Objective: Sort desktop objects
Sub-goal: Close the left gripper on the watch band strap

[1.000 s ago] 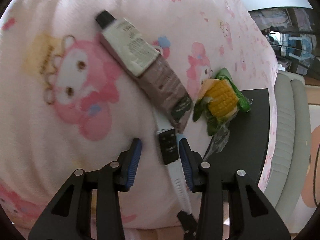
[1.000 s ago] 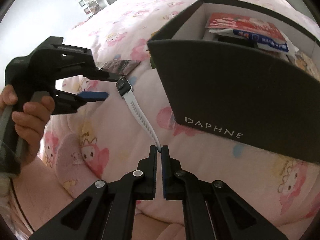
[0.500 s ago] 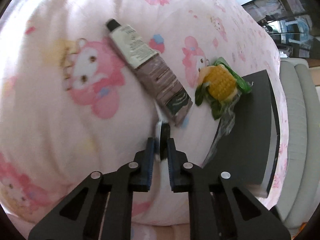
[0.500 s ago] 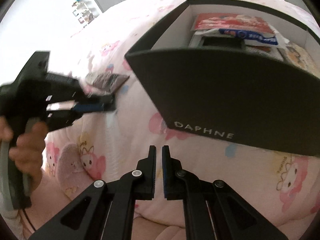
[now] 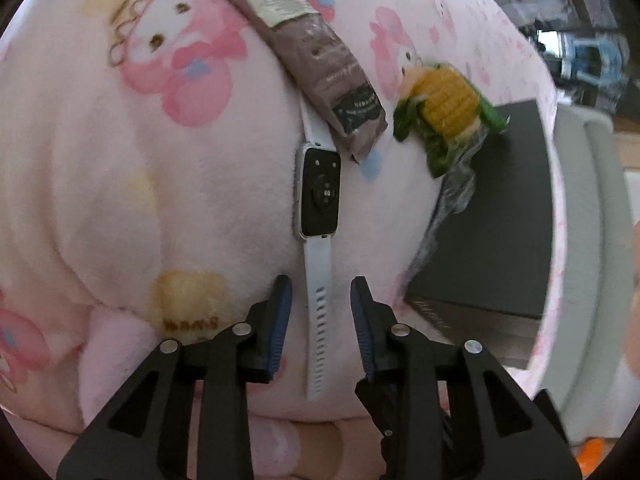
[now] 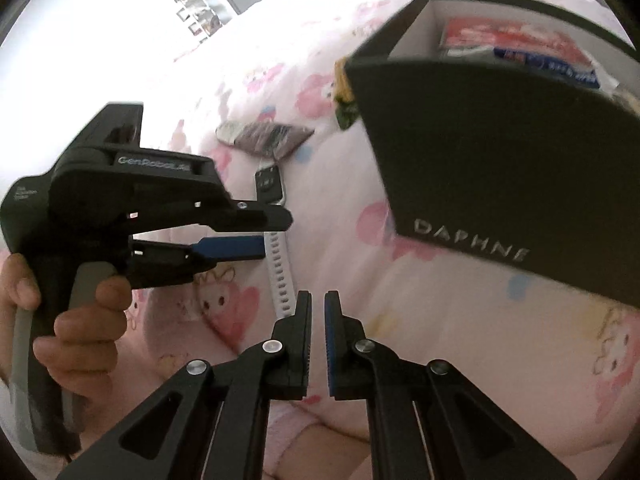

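A white-strapped smartwatch [image 5: 320,192] lies back-up on the pink cartoon blanket [image 5: 160,200]. Its strap runs down between the blue pads of my left gripper [image 5: 320,304], whose jaws are opening and do not press on it. The right wrist view shows the same watch [image 6: 270,188] just beyond the left gripper [image 6: 260,232]. My right gripper [image 6: 318,312] is shut and empty, hovering near the strap's end. A brown and white tube [image 5: 316,48] overlaps the watch's upper strap. A toy corn cob [image 5: 444,96] lies against the black DAPHNE box [image 6: 500,168].
The open box holds red and blue packets [image 6: 516,40]. A person's hand [image 6: 80,320] grips the left tool's handle. A grey padded seat [image 5: 580,200] stands beyond the blanket's right edge, with furniture far behind.
The left gripper closed on the watch body, then drew back along the strap and opened; the watch now lies back-up. The right gripper has let go of the strap's end.
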